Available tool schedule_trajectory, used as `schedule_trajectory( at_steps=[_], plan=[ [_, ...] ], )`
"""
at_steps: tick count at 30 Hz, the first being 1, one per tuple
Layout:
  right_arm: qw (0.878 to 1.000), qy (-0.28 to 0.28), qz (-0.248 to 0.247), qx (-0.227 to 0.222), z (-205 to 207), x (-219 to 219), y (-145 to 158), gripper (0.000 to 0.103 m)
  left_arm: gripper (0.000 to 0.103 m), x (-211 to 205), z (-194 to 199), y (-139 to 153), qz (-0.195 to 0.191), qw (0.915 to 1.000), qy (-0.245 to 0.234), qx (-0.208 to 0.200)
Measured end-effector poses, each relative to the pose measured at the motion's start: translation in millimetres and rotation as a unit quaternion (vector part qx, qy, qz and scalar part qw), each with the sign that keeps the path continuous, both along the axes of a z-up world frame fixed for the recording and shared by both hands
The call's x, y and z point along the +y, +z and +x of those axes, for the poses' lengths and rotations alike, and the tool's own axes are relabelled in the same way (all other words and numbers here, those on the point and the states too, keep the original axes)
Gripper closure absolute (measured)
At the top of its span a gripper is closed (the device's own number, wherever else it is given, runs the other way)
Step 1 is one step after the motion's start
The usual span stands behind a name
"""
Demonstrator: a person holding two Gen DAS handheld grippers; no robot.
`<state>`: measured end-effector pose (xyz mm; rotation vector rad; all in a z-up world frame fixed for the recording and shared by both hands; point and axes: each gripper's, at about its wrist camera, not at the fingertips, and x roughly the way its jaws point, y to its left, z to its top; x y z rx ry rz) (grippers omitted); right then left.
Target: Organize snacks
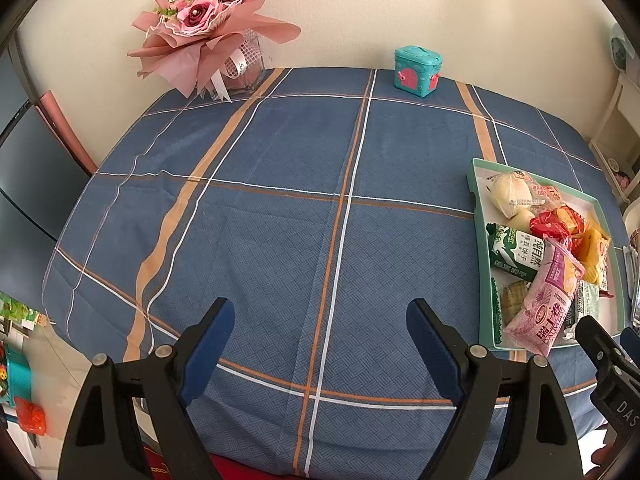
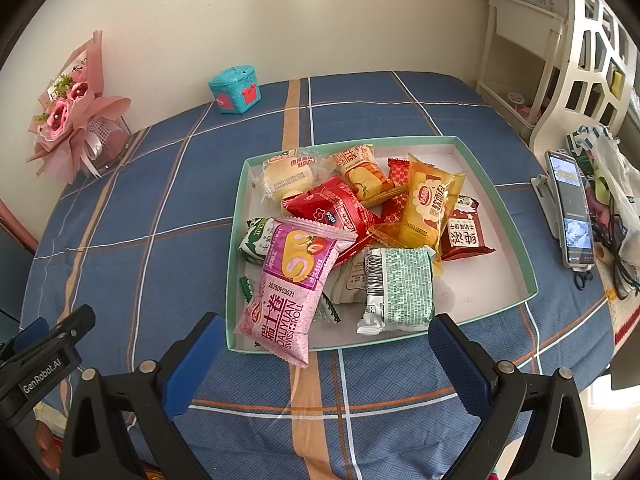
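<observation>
Wrapped snack packets (image 2: 352, 232) lie heaped in the shallow teal-rimmed cardboard tray (image 2: 516, 240); the pink Swiss-roll packet (image 2: 288, 292) overhangs its rim at 7 o'clock. Sorting stage indeterminate. Left gripper (image 1: 320, 320) and right gripper (image 2: 326, 338) both spread, empty

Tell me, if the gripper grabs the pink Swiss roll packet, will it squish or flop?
Probably both. The pink Swiss roll packet looks puffy, so it is likely light and soft and could squash if squeezed hard. Its shiny wrapper may slip. It hangs over the tray rim, so its free end might droop.
</observation>
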<state>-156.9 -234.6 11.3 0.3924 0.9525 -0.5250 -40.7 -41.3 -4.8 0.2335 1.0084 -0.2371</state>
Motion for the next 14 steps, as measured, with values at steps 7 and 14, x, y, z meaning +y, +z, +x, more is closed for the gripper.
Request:
schedule_trajectory(
  at_steps=[7,14],
  plan=[
    [1.0,0.003,0.0,0.002,0.6,1.3,-2.1,0.0,0.015,-1.2,-2.4,1.1,-0.002,1.0,-0.008,-0.003],
    [1.0,0.004,0.0,0.003,1.3,0.3,-2.2,0.0,0.015,-0.9,-2.8,2.7,-0.009,0.9999,-0.011,-0.004]
  ],
)
